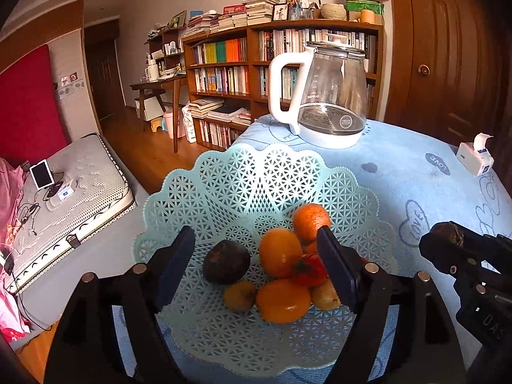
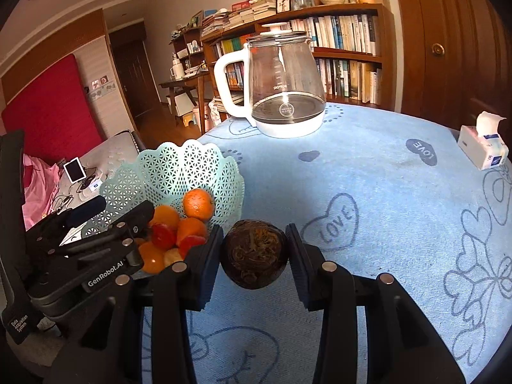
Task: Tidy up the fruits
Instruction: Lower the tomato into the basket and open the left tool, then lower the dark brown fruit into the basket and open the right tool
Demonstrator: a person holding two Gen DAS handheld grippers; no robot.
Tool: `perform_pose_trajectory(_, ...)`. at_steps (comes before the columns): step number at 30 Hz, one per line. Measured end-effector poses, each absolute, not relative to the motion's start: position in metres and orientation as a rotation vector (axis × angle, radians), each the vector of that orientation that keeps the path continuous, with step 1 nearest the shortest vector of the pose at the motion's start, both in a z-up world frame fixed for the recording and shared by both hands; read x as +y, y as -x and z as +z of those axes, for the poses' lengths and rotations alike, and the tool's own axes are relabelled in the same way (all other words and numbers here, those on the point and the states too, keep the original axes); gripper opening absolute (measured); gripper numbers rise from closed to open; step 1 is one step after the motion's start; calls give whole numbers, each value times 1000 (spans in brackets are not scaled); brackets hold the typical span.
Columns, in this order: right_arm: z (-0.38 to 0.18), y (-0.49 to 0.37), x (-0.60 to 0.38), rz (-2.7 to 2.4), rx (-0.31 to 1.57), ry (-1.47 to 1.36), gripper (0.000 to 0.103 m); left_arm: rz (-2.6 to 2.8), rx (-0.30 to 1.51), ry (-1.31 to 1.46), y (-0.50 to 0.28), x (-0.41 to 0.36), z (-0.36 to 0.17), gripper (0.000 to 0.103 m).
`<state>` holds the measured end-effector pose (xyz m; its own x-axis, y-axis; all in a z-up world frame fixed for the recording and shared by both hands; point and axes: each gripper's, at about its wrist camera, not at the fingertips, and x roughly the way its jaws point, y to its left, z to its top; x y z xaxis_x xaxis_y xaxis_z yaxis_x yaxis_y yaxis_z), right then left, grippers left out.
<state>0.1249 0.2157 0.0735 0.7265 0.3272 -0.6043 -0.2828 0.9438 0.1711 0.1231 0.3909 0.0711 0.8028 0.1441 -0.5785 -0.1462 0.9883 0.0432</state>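
A pale teal lattice basket (image 1: 224, 185) stands on the blue tablecloth. It holds several oranges (image 1: 280, 252), a red tomato (image 1: 308, 272), small yellow fruits and one dark round fruit (image 1: 226, 261). My left gripper (image 1: 256, 265) hovers open over the basket, its fingers either side of the fruit pile and nothing between its pads. My right gripper (image 2: 254, 243) is shut on a second dark brown wrinkled fruit (image 2: 254, 256), held just right of the basket (image 2: 179, 172) above the cloth. The left wrist view shows this fruit (image 1: 446, 232) at its right edge.
A glass kettle (image 1: 329, 96) with a white handle stands at the table's far side. A tissue pack (image 2: 483, 147) lies at the far right. The blue cloth (image 2: 384, 192) is bare to the right of the basket. A bed (image 1: 80, 185) lies beyond the table's left edge.
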Motion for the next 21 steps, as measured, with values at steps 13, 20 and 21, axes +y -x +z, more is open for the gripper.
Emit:
perform_pose_trajectory(13, 81, -136, 251, 398, 670, -30, 41, 206, 585, 41, -121, 413, 79, 94)
perform_pose_trajectory(20, 77, -142, 265, 432, 685, -24, 41, 244, 577, 73, -119, 427, 83, 95)
perform_pose_trajectory(21, 77, -143, 266, 434, 688, -26, 41, 247, 578, 77, -119, 428, 83, 95)
